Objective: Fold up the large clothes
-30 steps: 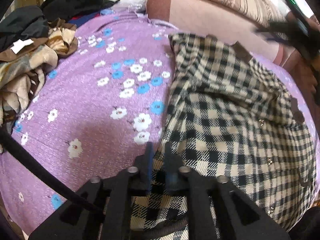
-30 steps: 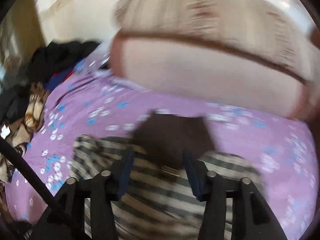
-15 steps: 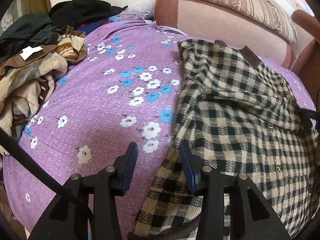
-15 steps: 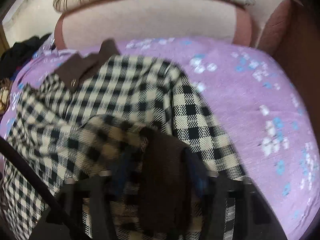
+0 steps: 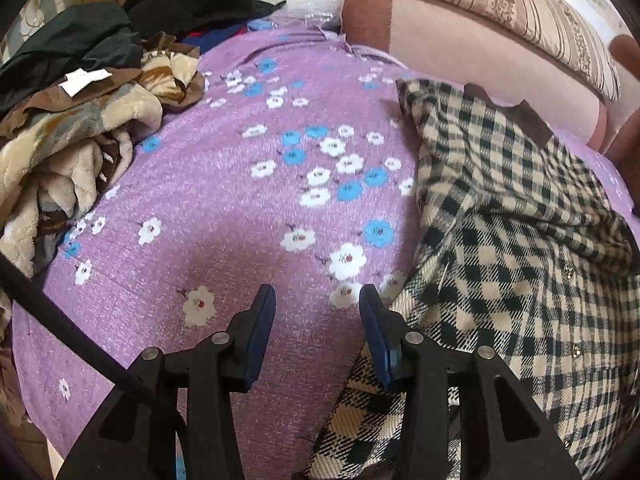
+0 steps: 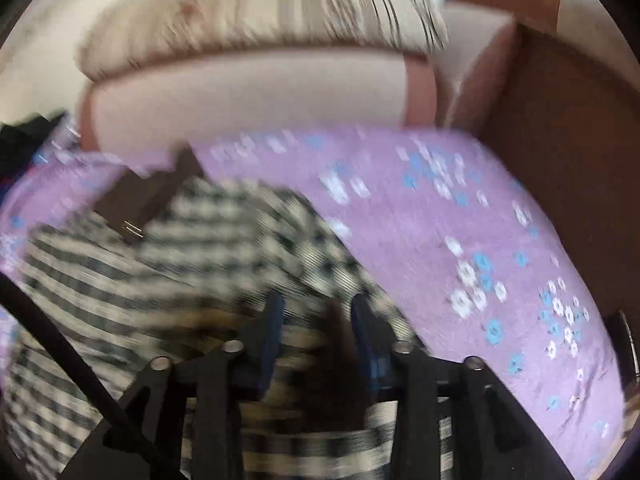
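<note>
The checked shirt lies partly folded on the purple flowered cover, just right of the left gripper and spreading ahead of it toward the sofa back; its near edge runs under that gripper's right finger; the jaws stand apart over bare cover with no cloth between them. The right gripper hangs over the shirt's near part, its jaws having just been opening; a dark brown cuff sits between them, though blur hides whether the pads press it. One fold seems made; judging from the loose, rumpled spread, more folds remain, and the pile of clothes far left looks untouched.
</note>
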Tool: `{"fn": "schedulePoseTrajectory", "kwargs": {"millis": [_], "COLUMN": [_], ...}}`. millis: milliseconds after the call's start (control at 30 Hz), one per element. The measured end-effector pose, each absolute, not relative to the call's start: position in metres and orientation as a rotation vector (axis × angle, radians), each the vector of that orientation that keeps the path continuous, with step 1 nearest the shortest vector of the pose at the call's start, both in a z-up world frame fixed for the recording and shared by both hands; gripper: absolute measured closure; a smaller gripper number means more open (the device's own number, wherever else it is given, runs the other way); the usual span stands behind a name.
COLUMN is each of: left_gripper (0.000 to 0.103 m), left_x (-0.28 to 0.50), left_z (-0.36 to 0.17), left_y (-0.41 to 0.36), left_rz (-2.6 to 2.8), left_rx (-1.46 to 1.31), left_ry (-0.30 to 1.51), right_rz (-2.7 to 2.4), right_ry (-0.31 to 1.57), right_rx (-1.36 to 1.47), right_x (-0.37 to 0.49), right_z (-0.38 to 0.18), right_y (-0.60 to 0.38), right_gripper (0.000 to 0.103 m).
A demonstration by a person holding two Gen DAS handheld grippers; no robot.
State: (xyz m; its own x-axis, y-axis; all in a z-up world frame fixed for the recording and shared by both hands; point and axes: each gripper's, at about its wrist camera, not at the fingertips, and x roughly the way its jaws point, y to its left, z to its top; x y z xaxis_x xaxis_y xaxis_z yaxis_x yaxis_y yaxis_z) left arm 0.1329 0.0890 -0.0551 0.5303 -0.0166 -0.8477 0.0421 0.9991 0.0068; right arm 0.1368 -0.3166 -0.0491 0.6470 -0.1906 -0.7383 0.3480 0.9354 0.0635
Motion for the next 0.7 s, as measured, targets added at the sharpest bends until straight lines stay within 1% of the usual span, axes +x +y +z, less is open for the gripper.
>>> {"fn": "schedulePoseTrajectory", "kwargs": {"millis": [67,133,167,200,233,300,400,467,500,533,600,700], "left_gripper": [0.061,0.061,0.061,0.061,0.061,0.061,0.061,0.061,0.06,0.06,0.06,0.059], "left_x": [0.132,0.131,0.131,0.131,0.131,0.132,0.134,0.136,0.137,0.137,0.137,0.134], "left_z": [-0.058,-0.059,-0.058,-0.057,-0.055,-0.049,-0.037,-0.029,-0.025,-0.023,-0.02,-0.02], "left_y": [0.088,0.09,0.092,0.095,0.099,0.107,0.127,0.141,0.148,0.156,0.164,0.167], "left_rz": [-0.029,-0.021,-0.017,-0.014,-0.011,0.0,0.028,0.058,0.072,0.085,0.095,0.084], "left_rx": [0.032,0.033,0.029,0.022,0.009,-0.012,-0.06,-0.093,-0.108,-0.127,-0.156,-0.183], "left_ry": [1.029,1.031,1.029,1.027,1.021,1.008,0.977,0.954,0.945,0.94,0.938,0.948], "right_rz": [-0.171,0.014,0.092,0.148,0.199,0.249,0.358,0.408,0.452,0.463,0.506,0.513], "right_ry": [0.789,0.824,0.844,0.863,0.889,0.928,0.999,0.983,0.993,0.982,0.978,0.985], "right_rx": [0.241,0.288,0.316,0.332,0.333,0.33,0.38,0.348,0.342,0.307,0.249,0.26], "right_x": [0.145,0.163,0.174,0.183,0.192,0.206,0.224,0.221,0.22,0.21,0.196,0.173], "right_z": [-0.041,-0.046,-0.051,-0.057,-0.066,-0.081,-0.102,-0.097,-0.096,-0.091,-0.084,-0.081], "right_y": [-0.287,-0.252,-0.235,-0.217,-0.193,-0.16,-0.11,-0.076,-0.065,-0.056,-0.046,-0.07], "right_gripper": [0.063,0.064,0.066,0.072,0.075,0.075,0.075,0.074,0.072,0.068,0.063,0.063]}}
